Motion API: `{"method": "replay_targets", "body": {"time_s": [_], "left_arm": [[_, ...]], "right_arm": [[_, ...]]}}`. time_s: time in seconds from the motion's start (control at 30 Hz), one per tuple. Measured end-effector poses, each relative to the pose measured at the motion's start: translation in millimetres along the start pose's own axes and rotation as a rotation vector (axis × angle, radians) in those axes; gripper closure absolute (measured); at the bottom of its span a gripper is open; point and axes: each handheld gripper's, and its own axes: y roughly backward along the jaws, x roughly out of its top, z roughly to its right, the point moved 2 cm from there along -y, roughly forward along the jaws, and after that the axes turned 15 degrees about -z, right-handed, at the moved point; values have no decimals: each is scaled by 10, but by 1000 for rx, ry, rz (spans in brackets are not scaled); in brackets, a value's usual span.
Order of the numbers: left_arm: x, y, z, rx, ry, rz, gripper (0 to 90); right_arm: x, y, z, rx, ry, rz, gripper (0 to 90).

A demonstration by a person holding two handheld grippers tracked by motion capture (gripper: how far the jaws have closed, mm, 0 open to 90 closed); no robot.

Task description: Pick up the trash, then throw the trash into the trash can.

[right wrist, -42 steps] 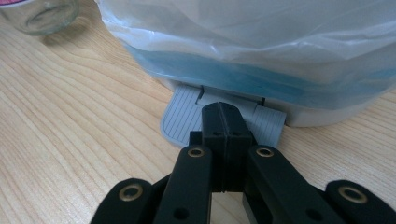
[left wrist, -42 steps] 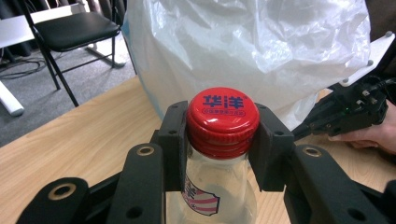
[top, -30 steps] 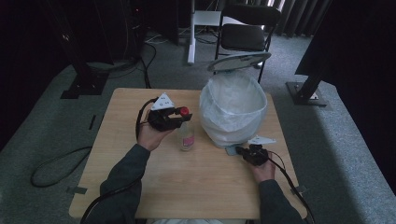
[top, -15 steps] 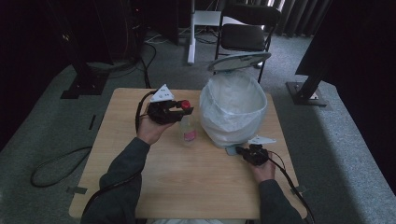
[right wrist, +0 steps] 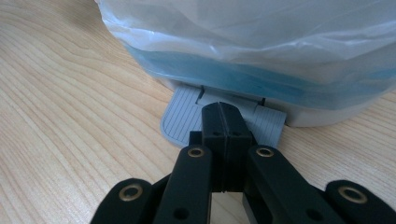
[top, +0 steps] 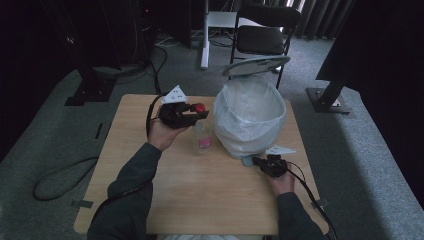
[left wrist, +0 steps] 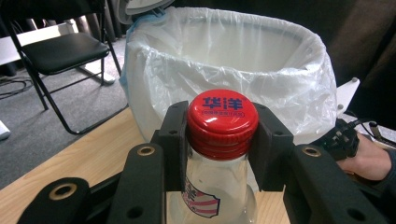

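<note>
Bottle [left wrist: 219, 186], pinched at its red cap [left wrist: 222, 122] by the left tool [top: 192, 114], has risen off the bench [top: 200, 200] toward the lined bin [top: 250, 117]. Right tool [right wrist: 226, 122], pressed together, holds the pedal [right wrist: 182, 119] down, so dropping looks next.

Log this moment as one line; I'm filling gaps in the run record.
left gripper: shut on bottle at red cap | right gripper: shut, fingers on bin pedal | lid: up | bin: bag-lined

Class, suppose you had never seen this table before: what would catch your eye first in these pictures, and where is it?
First the bright red cap of a clear bottle, clamped at the neck by the left claw beside the bin. Next the big bin lined with a white plastic bag, lid raised, at the table's far right. Last, the right claw, shut, resting on the bin's grey pedal.
</note>
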Motion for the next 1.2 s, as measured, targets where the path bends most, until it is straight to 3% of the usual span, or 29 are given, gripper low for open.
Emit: {"method": "replay_targets", "body": {"time_s": [0.53,1.2], "left_arm": [[199,74,7,-5,-19,19,628],[497,331,22,-1,-58,40,629]], "right_arm": [[0,-1,-2,0,-1,1,900],[-3,1,2,5,-4,1,900]]}}
